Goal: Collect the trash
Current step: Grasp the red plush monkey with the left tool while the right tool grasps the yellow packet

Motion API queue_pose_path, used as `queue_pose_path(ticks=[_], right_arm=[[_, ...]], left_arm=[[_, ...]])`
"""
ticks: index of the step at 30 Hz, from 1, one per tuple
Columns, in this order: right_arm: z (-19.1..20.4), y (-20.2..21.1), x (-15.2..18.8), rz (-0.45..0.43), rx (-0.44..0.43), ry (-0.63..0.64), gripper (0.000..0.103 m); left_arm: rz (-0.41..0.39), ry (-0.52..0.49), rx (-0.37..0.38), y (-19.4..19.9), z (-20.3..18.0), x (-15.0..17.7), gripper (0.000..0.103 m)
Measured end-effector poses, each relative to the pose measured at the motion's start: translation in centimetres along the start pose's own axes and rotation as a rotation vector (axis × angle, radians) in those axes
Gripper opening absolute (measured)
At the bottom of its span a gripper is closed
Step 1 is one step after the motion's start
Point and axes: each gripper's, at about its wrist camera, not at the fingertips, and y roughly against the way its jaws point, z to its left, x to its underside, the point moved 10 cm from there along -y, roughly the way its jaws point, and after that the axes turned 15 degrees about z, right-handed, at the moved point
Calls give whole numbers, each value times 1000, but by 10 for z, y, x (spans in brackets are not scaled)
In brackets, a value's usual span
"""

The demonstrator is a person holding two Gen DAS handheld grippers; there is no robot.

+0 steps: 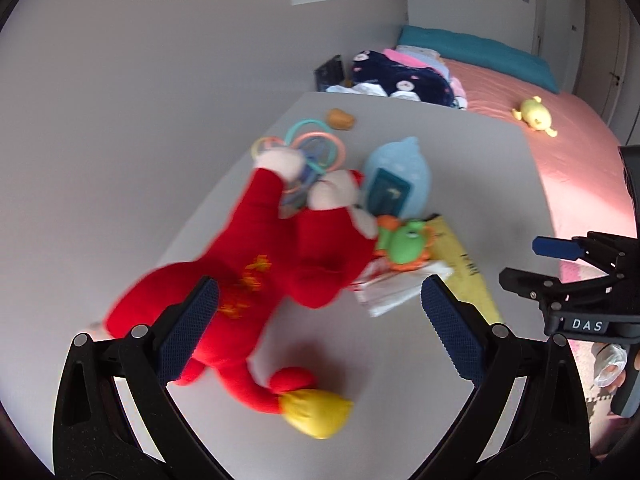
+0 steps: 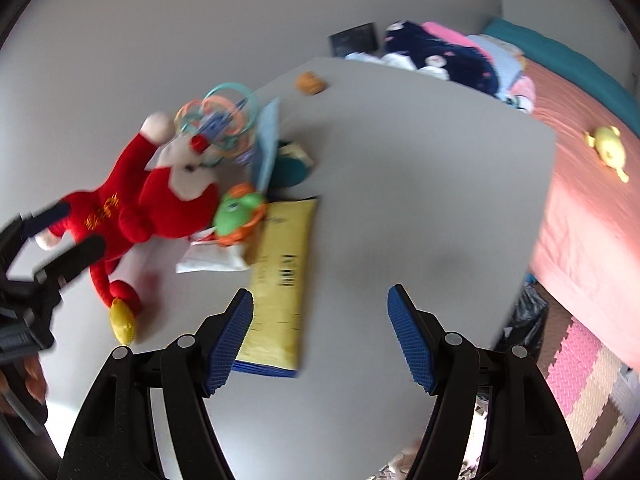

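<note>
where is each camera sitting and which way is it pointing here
Left wrist: on the left gripper, looking down its open fingers at the red plush toy on the grey table; the right gripper shows at the right edge.
Right wrist: on the right gripper, open above the table beside the yellow envelope; the left gripper shows at left.
Shared: toy, envelope, green toy, pink bed.

A red plush monkey (image 1: 256, 280) lies at the left of the grey table (image 1: 460, 184), beside pastel ring rattles (image 1: 316, 148) and a green frog toy (image 1: 404, 242). Far right, a yellow plush (image 1: 536, 117) rests on the pink bed (image 1: 580, 132).
</note>
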Motion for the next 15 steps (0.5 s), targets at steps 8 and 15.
queue_pose_path(ticks=[8,15], right_arm=[[24,-39,1,88,36,22,71],[28,-50,1,107,75,38,71]], left_arm=[[98,-112,-64,-22,47,2,98],[187,-333,-235,-49,57,0,98]])
